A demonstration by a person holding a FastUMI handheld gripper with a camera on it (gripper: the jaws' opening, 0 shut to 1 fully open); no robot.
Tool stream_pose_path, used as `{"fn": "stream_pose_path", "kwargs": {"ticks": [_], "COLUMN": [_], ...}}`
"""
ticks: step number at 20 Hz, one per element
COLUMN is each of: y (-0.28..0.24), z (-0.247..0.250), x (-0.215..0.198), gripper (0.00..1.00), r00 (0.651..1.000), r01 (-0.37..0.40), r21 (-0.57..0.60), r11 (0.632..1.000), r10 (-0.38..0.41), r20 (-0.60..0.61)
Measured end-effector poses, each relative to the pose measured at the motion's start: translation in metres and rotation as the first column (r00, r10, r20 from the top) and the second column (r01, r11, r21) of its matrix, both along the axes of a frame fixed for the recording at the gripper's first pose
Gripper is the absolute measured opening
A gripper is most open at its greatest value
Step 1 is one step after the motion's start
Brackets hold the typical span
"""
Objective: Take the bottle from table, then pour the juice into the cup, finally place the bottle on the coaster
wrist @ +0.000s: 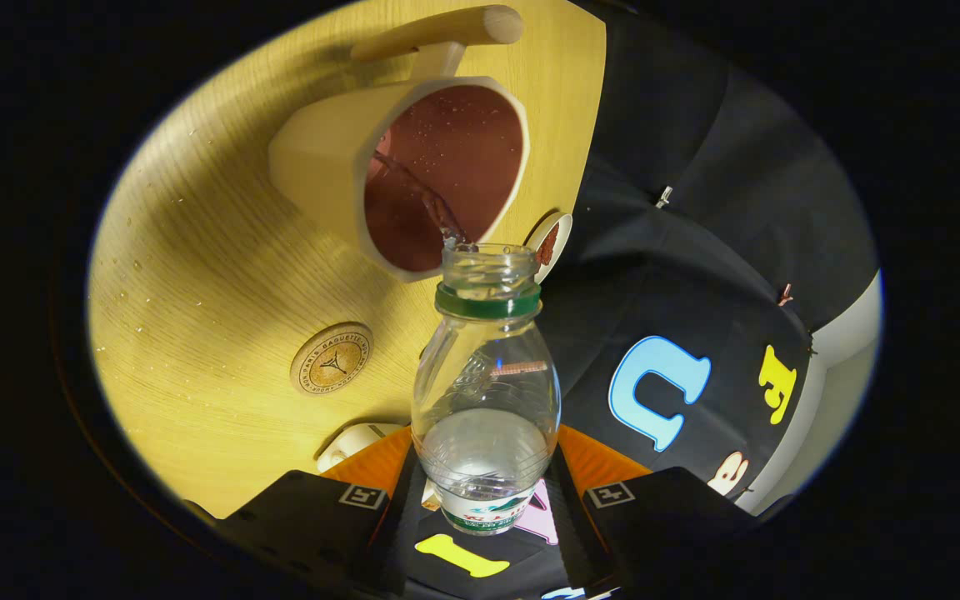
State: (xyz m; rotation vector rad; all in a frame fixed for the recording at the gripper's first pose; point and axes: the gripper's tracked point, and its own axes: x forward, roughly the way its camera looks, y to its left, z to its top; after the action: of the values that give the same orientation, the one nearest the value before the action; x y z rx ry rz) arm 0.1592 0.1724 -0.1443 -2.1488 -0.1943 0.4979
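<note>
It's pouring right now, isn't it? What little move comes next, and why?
Probably hold the tilt a moment longer. The tongs grip the bottle between them, a thin stream runs from its mouth into the cup, and some liquid is left in the bottle. Once it stops, tip the bottle upright and head for the round coaster on the table.

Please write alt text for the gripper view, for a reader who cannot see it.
The gripper is shut on a clear bottle, tilted so liquid streams from its mouth into a cream cup on the wooden table. A round coaster lies beside the bottle.
</note>
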Motion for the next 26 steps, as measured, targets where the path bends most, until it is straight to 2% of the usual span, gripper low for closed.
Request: {"fn": "stream_pose_path", "kwargs": {"ticks": [6, 19, 22, 26], "y": [0.008, 0.032, 0.040, 0.041], "z": [0.009, 0.021, 0.026, 0.030], "x": [-0.004, -0.009, -0.012, -0.005], "gripper": [0.72, 0.72, 0.72, 0.72], "r00": [1.000, 0.990, 0.981, 0.981], "r01": [-0.022, -0.122, -0.167, -0.160], "r21": [-0.013, -0.116, -0.143, -0.161], "r11": [1.000, 0.986, 0.976, 0.974], "r10": [0.022, 0.130, 0.178, 0.175], "r20": [0.014, 0.062, 0.071, 0.080]}}
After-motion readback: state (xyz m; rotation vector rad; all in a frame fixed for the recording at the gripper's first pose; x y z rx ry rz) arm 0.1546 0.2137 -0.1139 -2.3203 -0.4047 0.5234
